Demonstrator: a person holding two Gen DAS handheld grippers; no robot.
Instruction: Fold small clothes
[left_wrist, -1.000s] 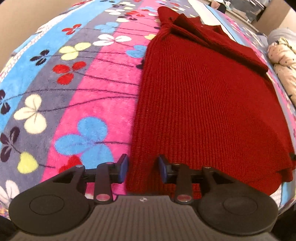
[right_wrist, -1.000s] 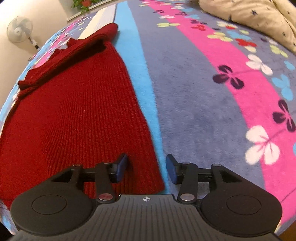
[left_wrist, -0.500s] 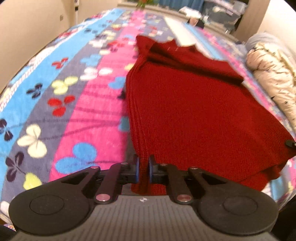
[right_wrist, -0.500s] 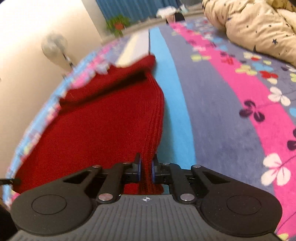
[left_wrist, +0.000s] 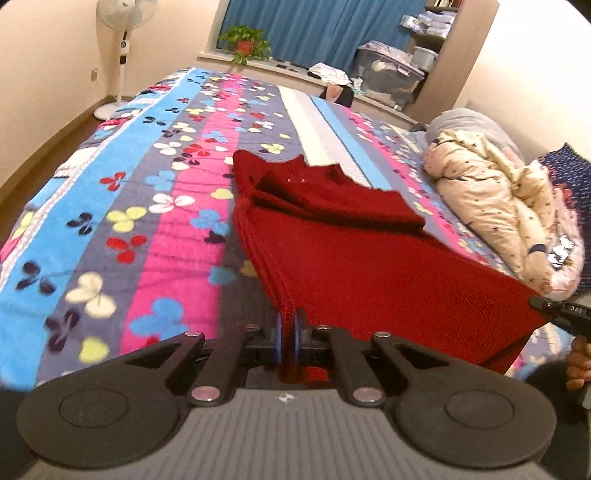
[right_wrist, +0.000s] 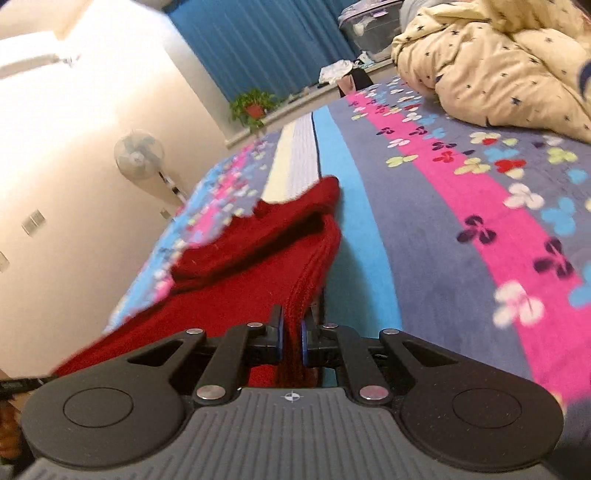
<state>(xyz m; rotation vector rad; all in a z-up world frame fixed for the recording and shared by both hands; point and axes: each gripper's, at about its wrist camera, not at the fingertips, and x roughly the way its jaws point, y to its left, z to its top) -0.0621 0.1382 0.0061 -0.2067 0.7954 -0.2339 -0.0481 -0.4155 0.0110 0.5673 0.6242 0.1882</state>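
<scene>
both tongs, left (left_wrist: 288, 334) and right (right_wrist: 291, 341), have risen, each pinching a near corner of the red sweater (left_wrist: 369, 266).

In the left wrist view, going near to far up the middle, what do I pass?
left gripper clamped on the hem → red sweater → white stripe of the blanket → potted plant on the sill.

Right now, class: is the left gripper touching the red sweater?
Touching. The left wrist view shows the left gripper with its jaws shut on the red sweater, a ridge of knit pinched between them, no gap visible.
</scene>
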